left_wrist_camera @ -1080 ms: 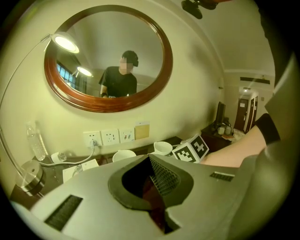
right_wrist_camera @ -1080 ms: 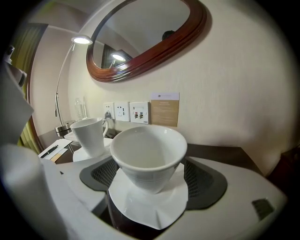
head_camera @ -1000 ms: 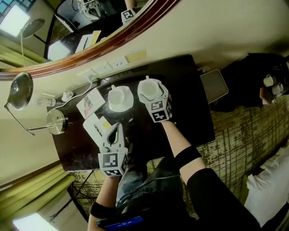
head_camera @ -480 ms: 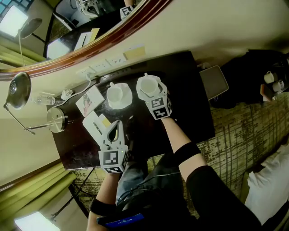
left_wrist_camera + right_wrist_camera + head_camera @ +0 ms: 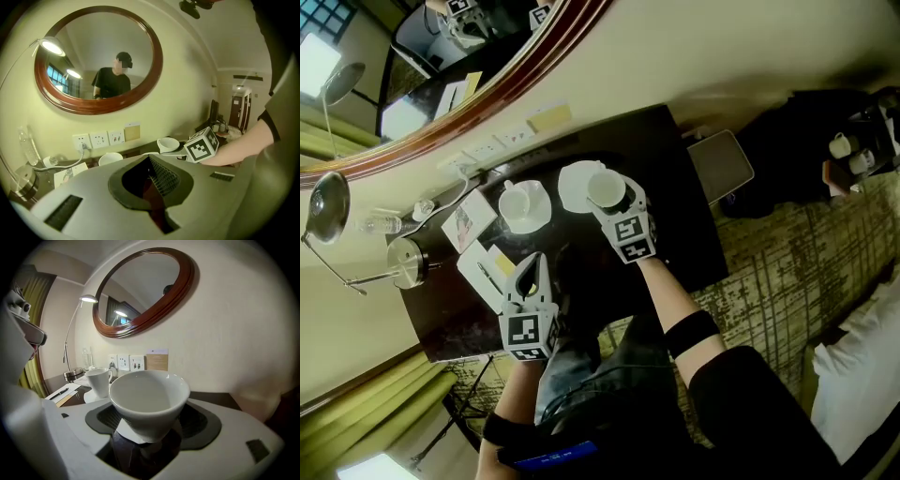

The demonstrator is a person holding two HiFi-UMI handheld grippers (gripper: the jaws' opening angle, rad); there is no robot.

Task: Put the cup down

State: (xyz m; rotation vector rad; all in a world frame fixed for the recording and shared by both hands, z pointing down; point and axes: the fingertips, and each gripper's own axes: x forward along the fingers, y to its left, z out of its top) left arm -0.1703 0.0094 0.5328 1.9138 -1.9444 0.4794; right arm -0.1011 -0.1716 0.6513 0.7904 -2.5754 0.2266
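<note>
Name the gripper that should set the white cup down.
Right. The right gripper, jaws just closed in, holds the cup over the saucer; the left gripper is shut, empty, farther from it.

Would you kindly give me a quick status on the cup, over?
Left tool shut, empty. Right tool just closed on white cup, over edge of saucer. That saucer bare; second cup clear to the side.

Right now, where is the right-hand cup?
Head view, centre: the cup sits between the right tool's jaws, at the right edge of a saucer, right of the other cup.
</note>
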